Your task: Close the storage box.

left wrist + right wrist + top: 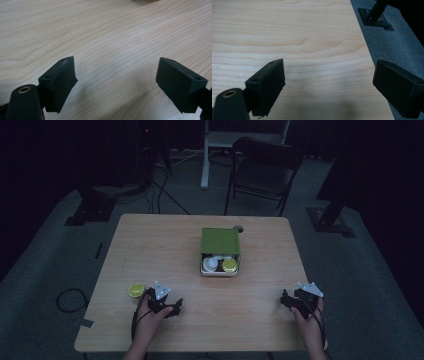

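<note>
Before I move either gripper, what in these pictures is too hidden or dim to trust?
- Box contents, high view: the green lid covers the back part; the white pieces are too small to identify.
- Yellow round thing, high view: too small and dim to name.
- Dark thing, left gripper view: cut by top edge.

Desks: one wooden desk (150, 250).
Boxes: one green-lidded box (220, 251), standing open on the desk.
Yellow-green round pieces: two, one loose piece (136, 290) near the desk's left edge and one inside the box (230, 265).
White pieces in the box: at least one (211, 264); the exact number could not be told.
Grippers: two, the left gripper (176, 307) and the right gripper (286, 299).
Chairs: one dark chair (262, 172) beyond the desk.
</note>
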